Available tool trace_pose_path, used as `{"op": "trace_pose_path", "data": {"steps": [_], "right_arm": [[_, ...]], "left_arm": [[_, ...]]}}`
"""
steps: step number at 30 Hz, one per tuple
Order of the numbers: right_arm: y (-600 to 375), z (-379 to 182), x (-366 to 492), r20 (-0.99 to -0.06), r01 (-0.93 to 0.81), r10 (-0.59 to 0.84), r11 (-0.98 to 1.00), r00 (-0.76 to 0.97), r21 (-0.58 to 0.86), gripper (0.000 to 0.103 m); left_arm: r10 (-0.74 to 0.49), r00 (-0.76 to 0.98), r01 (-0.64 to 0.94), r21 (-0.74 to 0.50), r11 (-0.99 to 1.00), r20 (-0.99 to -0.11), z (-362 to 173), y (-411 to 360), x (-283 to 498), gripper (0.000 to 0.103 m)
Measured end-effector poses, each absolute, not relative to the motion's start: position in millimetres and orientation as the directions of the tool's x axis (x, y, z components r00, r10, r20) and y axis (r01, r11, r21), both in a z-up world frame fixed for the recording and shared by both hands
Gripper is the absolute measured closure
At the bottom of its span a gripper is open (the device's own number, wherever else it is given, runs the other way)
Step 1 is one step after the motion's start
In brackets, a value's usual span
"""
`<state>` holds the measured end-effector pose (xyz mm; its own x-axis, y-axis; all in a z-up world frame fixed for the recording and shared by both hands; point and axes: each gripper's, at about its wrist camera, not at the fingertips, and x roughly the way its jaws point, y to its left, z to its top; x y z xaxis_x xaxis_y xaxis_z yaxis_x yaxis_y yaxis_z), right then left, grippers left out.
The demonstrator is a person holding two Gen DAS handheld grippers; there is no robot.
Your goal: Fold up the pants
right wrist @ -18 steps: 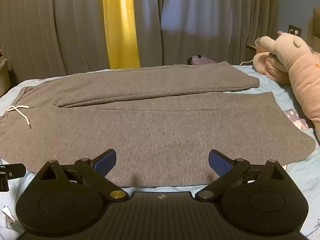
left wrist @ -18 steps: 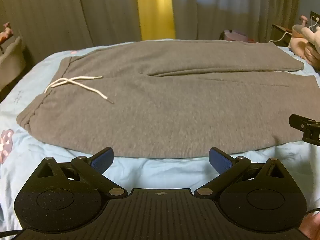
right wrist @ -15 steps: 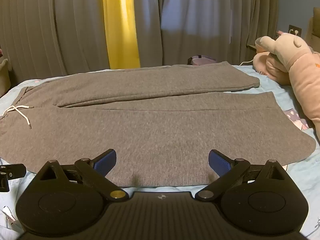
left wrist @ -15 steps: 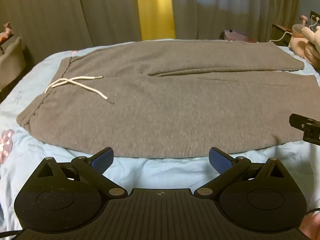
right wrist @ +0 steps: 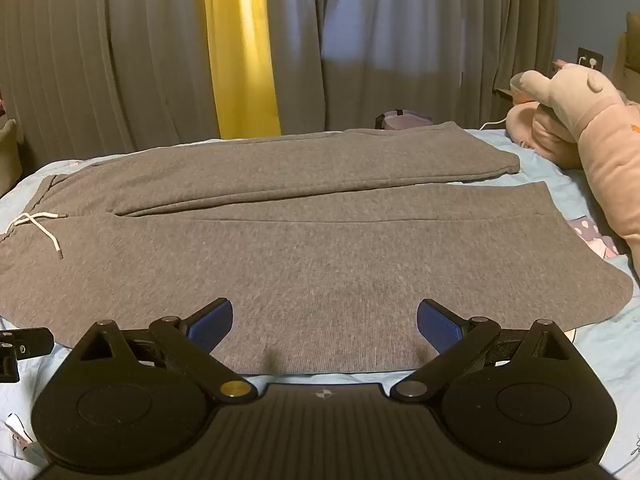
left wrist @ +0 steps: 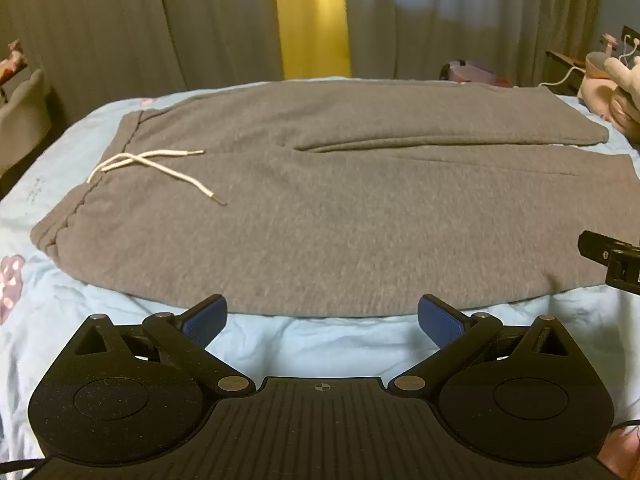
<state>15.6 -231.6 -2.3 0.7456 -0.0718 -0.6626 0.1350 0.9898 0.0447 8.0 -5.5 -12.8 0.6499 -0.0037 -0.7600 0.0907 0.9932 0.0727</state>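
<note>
Grey pants [left wrist: 340, 208] are spread flat on a bed [left wrist: 328, 340] covered by a light blue sheet. The waistband is seen at 9 o'clock in both views and the 2 legs run toward 3 o'clock, the far leg lying just beside the near one. A white drawstring [left wrist: 156, 168] rests loose on the fabric near the waistband.

The left tongs [left wrist: 322, 320] are held wide open with nothing gripped, poised above bare sheet just short of the pants' near edge. In the left wrist view, a part of the other tool is visible at 3 o'clock.

The right tongs [right wrist: 324, 322] are likewise spread wide and hold nothing; the blue pads [right wrist: 438, 326] appear over the near edge of the near leg, though contact with the cloth cannot be told.

A pink plush toy [right wrist: 580, 128] lies on the bed at 2 o'clock in the right wrist view, apart from the leg ends. Grey curtains [right wrist: 120, 60] with 1 yellow panel [right wrist: 240, 52] hang at 12 o'clock behind the bed.
</note>
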Motion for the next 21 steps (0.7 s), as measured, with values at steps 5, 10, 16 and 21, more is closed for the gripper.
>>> {"op": "trace_pose_path", "data": {"steps": [5, 10, 16, 21], "right_arm": [[-232.0, -2.0, 13.4, -0.662, 0.134, -0.072, 0.990, 0.746, 0.043, 0.004], [-233.1, -2.2, 14.3, -0.660, 0.131, -0.074, 0.991, 0.747, 0.038, 0.004], [-232.5, -2.1, 15.2, -0.656, 0.131, -0.077, 0.991, 0.751, 0.034, 0.004], [-233.1, -1.2, 15.3, -0.656, 0.128, -0.074, 0.991, 0.751, 0.034, 0.004]], "left_arm": [[-0.002, 0.645, 0.085, 0.069, 0.994, -0.764, -14.0, -5.3, 9.1, 0.000], [-0.002, 0.646, 0.085, 0.069, 0.994, -0.764, -14.4, -5.7, 9.3, 0.000], [-0.002, 0.646, 0.083, 0.068, 0.994, -0.764, -14.2, -5.4, 9.8, 0.000], [-0.002, 0.645, 0.079, 0.065, 0.995, -0.764, -13.6, -5.4, 9.7, 0.000]]}}
